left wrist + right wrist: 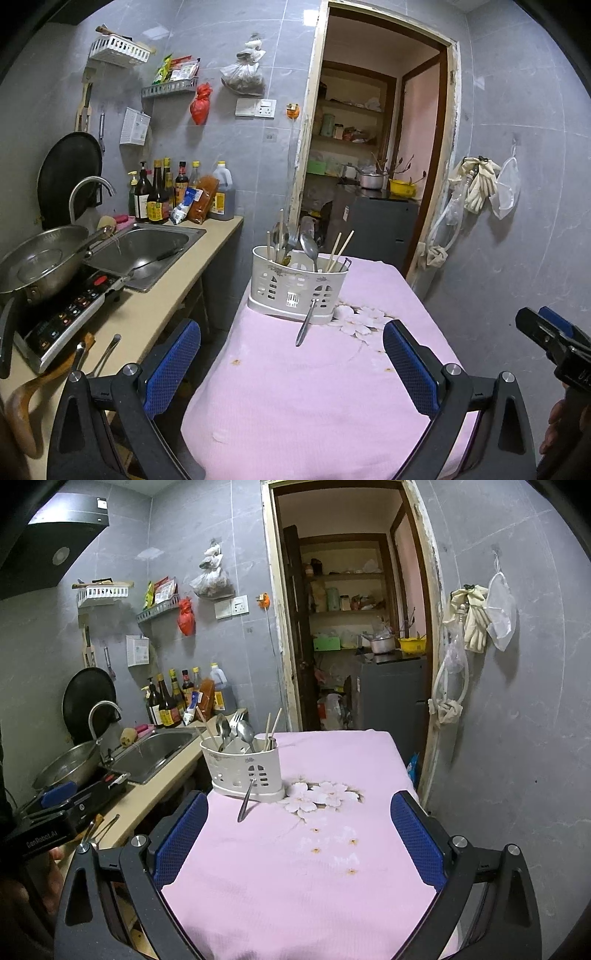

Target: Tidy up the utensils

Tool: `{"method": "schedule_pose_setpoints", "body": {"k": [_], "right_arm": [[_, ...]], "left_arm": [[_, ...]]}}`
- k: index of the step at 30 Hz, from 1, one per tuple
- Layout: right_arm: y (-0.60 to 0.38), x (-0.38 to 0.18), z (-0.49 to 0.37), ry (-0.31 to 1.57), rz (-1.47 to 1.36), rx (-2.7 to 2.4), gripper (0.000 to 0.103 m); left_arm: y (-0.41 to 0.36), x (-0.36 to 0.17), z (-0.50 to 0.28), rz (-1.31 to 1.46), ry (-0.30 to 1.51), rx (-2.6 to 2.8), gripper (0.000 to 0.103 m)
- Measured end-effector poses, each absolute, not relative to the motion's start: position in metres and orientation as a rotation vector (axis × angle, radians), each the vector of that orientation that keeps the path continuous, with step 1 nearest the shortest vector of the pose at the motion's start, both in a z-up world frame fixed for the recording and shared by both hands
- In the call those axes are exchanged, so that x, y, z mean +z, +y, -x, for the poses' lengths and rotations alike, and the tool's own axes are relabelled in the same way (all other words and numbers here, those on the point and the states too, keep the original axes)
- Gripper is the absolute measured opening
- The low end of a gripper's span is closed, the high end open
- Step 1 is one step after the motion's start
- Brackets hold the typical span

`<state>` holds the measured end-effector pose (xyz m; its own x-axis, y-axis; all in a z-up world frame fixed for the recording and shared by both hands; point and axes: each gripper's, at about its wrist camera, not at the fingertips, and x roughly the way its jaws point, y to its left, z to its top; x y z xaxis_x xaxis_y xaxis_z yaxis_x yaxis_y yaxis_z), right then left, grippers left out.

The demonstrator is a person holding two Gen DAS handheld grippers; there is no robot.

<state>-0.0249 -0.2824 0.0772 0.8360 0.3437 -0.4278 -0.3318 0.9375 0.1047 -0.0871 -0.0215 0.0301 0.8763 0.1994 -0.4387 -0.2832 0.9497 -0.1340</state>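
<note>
A white perforated utensil caddy (295, 286) (243, 770) stands on the far part of a table under a pink cloth (314, 398) (295, 886). Spoons, a fork and chopsticks stand in it. One metal utensil (306, 323) (245, 800) leans against the caddy's front, its handle resting on the cloth. My left gripper (291, 363) is open over the near cloth, nothing between its blue pads. My right gripper (297, 836) is likewise open and empty. Each shows at the edge of the other's view: the right gripper (554, 332) and the left gripper (55, 805).
Left of the table runs a counter (155, 306) with a sink (147, 251), a steel pan (40, 258) on an induction cooker (70, 317), sauce bottles (166, 195) and loose utensils (107, 354). An open doorway (373, 147) lies beyond the table. Gloves and bags hang on the right wall (484, 184).
</note>
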Motion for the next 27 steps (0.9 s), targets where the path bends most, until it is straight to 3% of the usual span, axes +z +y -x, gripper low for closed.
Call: {"method": "schedule_pose_setpoints", "body": {"k": [27], "right_arm": [[-0.2848,0.0745,0.0204,0.470,-0.032,0.347,0.098]], "left_arm": [[-0.0298,0.0284,0.0871,0.188,0.442,0.229,0.100]]}}
